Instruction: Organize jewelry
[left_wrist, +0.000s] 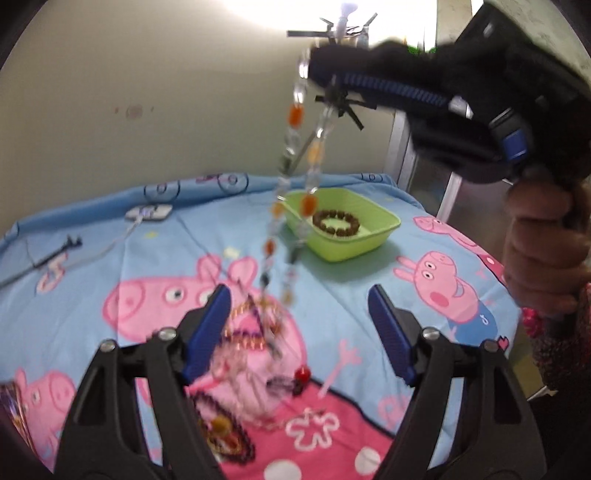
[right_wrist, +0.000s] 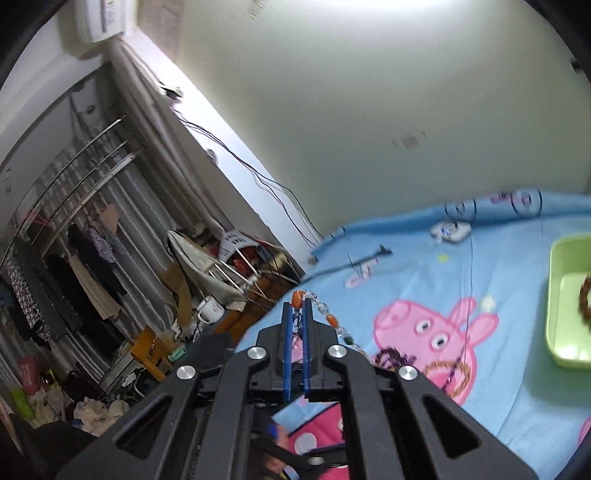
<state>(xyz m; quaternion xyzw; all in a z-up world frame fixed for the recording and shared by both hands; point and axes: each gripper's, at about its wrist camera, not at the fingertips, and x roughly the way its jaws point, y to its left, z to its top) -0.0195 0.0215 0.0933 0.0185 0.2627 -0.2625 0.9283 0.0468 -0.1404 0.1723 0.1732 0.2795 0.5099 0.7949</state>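
My right gripper (left_wrist: 314, 72) is raised high at the upper right, shut on a long necklace (left_wrist: 291, 177) of clear and orange beads that hangs down in a loop. In the right wrist view the same necklace (right_wrist: 325, 314) is pinched between the blue pads of the right gripper (right_wrist: 296, 306) and trails off to the right. My left gripper (left_wrist: 299, 295) stands open low over a tangled pile of jewelry (left_wrist: 251, 332) on the cartoon bedsheet, nothing between its fingers. A green tray (left_wrist: 384, 236) further back holds a brown bead bracelet (left_wrist: 336, 222).
A dark bead necklace (left_wrist: 225, 435) lies near the front left. A white charger (left_wrist: 147, 213) with a cable and a black cable (left_wrist: 55, 254) lie at the back left of the bed. A person's hand (left_wrist: 543, 251) grips the right tool. A cluttered room (right_wrist: 110, 277) lies beyond the bed's left edge.
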